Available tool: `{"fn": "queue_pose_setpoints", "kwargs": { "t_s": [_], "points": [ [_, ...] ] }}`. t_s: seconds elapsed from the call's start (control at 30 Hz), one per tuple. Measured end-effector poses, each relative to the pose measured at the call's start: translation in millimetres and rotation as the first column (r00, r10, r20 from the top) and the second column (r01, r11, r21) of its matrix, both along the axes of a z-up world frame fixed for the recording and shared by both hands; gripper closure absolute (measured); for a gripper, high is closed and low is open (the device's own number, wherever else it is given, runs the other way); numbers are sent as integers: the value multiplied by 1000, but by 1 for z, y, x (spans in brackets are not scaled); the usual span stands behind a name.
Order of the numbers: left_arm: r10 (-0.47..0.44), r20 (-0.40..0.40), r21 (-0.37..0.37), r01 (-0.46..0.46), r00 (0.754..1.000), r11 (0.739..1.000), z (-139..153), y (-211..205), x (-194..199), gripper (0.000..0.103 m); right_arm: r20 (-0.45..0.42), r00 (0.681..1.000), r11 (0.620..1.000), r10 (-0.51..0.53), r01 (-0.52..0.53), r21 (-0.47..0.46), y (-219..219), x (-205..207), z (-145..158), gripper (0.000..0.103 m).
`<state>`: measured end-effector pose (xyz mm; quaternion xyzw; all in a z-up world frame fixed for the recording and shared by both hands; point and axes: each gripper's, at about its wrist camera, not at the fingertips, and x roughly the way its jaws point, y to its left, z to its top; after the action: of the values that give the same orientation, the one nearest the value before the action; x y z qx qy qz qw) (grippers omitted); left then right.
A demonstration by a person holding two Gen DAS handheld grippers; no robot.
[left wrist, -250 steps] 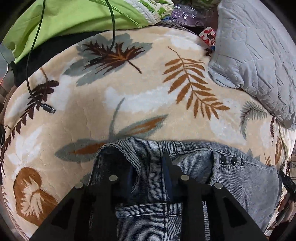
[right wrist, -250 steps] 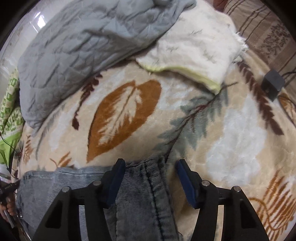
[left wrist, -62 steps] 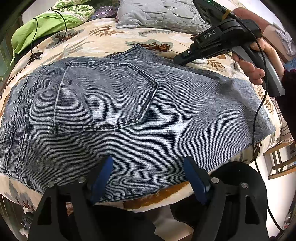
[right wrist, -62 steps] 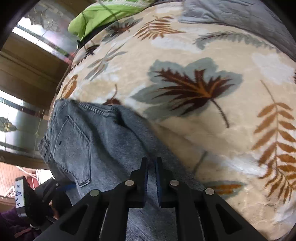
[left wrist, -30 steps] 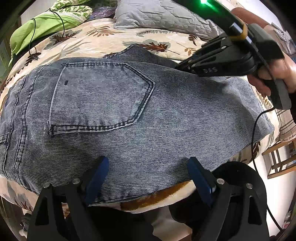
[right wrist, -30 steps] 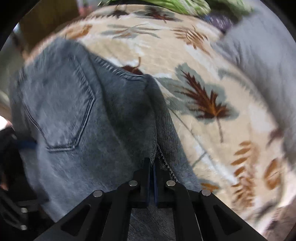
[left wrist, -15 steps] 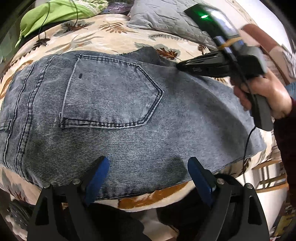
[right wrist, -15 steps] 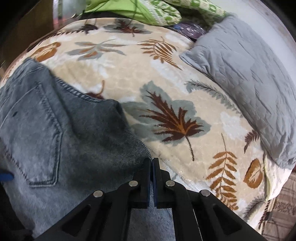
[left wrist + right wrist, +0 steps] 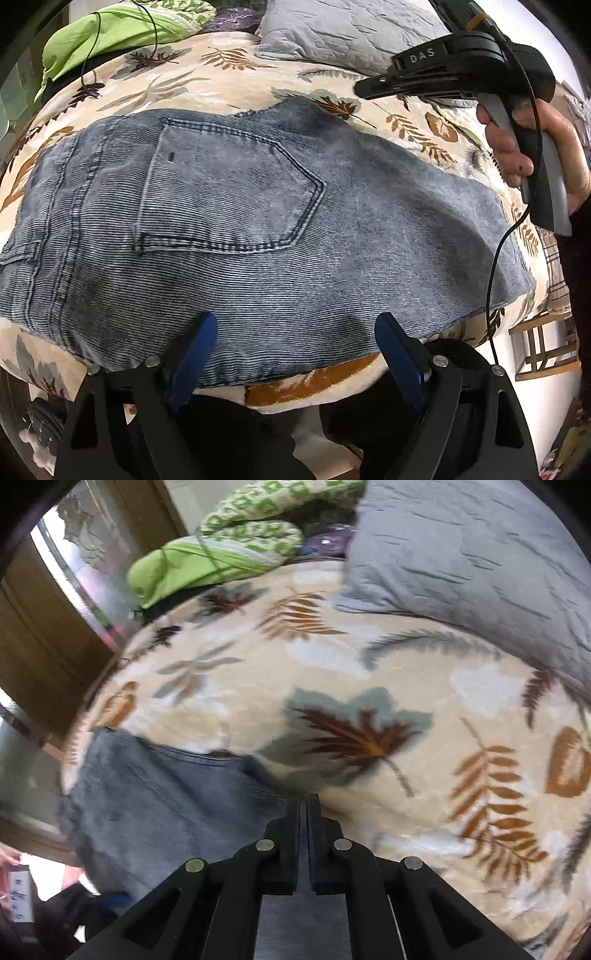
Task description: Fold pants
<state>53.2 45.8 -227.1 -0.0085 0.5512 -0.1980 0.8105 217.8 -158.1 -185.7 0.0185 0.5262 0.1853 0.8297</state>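
Observation:
Grey-blue denim pants [image 9: 236,221] lie folded on a leaf-patterned blanket [image 9: 229,77], back pocket up. My left gripper [image 9: 295,336] is open, its blue-padded fingers spread over the pants' near edge, holding nothing. My right gripper [image 9: 303,805] is shut with nothing visible between its fingers, raised above the pants' far edge [image 9: 177,794]. It also shows in the left wrist view [image 9: 373,88], held in a hand at the upper right, clear of the denim.
A grey quilted pillow [image 9: 351,33] lies at the head of the bed. Green bedding [image 9: 110,33] with a black cable sits at the far left. A wooden chair [image 9: 546,343] stands beyond the bed's near right edge. A wooden door [image 9: 44,635] is at the left.
My right gripper has lifted off the pants' far edge and now hovers above them, still shut. The left gripper stays open at the near edge.

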Motion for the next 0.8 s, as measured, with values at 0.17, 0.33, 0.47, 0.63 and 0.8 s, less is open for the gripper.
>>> {"fn": "queue_pose_setpoints", "kwargs": {
  "t_s": [0.17, 0.33, 0.47, 0.63, 0.8],
  "points": [
    [15, -6, 5, -15, 1000, 1000, -2, -1, 2, 16, -81, 994, 995, 74, -68, 79, 43, 5, -25, 99],
    [-18, 14, 51, 17, 1000, 999, -8, -8, 0, 16, -65, 998, 999, -15, 13, -38, 63, 26, -67, 98],
    [-24, 16, 53, 23, 1000, 998, -8, -9, -2, 16, -75, 994, 996, -83, 86, 39, 47, 36, -70, 98],
    [6, 14, 28, -6, 1000, 1000, 4, -3, -2, 16, -26, 988, 976, -154, 156, 149, 20, 18, -47, 98],
    [64, 91, 79, -71, 994, 994, 24, 16, 8, 16, 1, 989, 978, -149, 147, 151, -9, -19, -24, 98]
  ]
}}
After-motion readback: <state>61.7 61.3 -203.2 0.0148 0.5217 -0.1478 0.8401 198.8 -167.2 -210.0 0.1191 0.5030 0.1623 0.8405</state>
